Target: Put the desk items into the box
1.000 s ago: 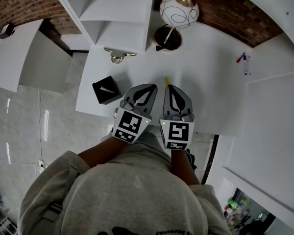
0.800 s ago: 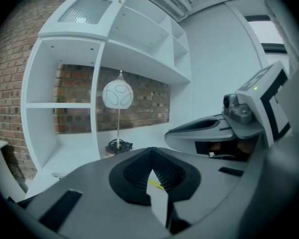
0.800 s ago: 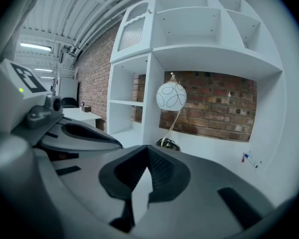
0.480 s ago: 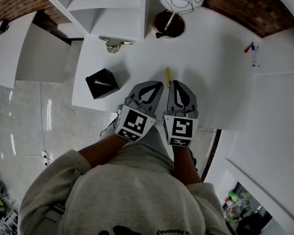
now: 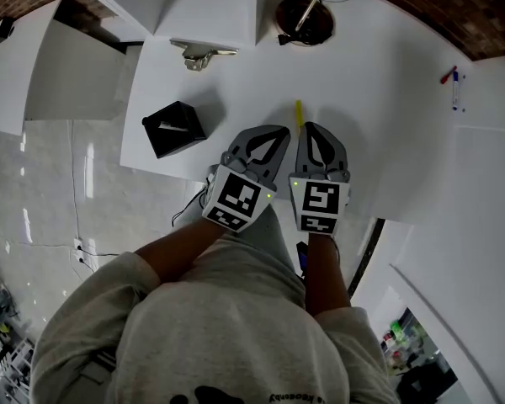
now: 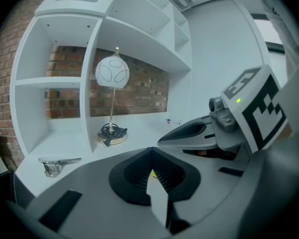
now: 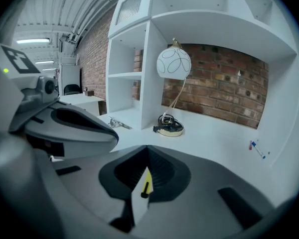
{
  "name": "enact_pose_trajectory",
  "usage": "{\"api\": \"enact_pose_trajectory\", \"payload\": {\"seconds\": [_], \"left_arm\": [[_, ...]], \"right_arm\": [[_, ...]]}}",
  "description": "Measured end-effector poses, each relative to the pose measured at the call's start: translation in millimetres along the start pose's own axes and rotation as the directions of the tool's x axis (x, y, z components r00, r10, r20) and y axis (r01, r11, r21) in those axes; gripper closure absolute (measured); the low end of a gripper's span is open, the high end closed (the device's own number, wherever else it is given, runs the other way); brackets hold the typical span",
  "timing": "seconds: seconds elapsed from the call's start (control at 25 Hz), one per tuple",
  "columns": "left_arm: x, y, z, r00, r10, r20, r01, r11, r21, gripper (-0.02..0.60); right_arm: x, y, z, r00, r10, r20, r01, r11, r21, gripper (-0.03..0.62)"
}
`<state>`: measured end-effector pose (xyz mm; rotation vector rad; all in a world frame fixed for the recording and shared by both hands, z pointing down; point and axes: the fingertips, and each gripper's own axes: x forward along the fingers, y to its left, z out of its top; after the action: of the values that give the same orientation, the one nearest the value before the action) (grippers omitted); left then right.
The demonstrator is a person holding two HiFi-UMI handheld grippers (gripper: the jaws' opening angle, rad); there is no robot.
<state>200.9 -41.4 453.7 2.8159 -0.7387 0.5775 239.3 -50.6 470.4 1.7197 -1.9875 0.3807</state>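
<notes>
1. Two closed, empty tools: left gripper (image 5: 279,132) and right gripper (image 5: 312,128), side by side.
2. Yellow pen (image 5: 299,113) lies just ahead of the right tips; advancing closed could shove it away.
3. Black box (image 5: 174,128), left of both, could be knocked off the desk (image 5: 379,141).

The head camera looks steeply down from above the person onto the worktop (image 5: 387,99). The cameras on the left claw (image 6: 153,169) and right claw (image 7: 147,171) sit low and close behind the tips. They face across the worktop toward the lamp (image 6: 112,72), which all three views share.
</notes>
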Motion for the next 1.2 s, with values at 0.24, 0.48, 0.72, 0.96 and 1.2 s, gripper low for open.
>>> {"api": "enact_pose_trajectory", "payload": {"seconds": [0.24, 0.48, 0.72, 0.96, 1.2], "left_arm": [[13.5, 9.6, -13.9, 1.000, 0.006, -0.024, -0.007, 1.000, -0.025, 0.577], [23.4, 13.2, -25.6, 0.998, 0.006, -0.056, -0.008, 0.999, -0.036, 0.577], [27.6, 13.0, -34.6, 0.997, -0.001, -0.080, -0.003, 0.999, -0.048, 0.577], [32.5, 19.0, -38.1, 0.996, 0.004, -0.094, -0.010, 0.998, -0.062, 0.577], [37.9, 26.2, -42.7, 0.994, 0.011, -0.105, -0.019, 0.997, -0.075, 0.577]], "right_arm": [[19.0, -1.3, -22.3, 0.996, 0.037, -0.076, -0.035, 0.999, 0.021, 0.577], [37.8, 0.6, -48.5, 0.975, 0.088, -0.205, -0.078, 0.995, 0.060, 0.574], [50.2, -0.4, -69.4, 0.937, 0.120, -0.328, -0.085, 0.989, 0.119, 0.480], [63.6, -1.1, -79.1, 0.905, 0.149, -0.398, -0.096, 0.984, 0.151, 0.477], [74.3, -3.2, -85.7, 0.885, 0.167, -0.435, -0.106, 0.981, 0.160, 0.477]]}}
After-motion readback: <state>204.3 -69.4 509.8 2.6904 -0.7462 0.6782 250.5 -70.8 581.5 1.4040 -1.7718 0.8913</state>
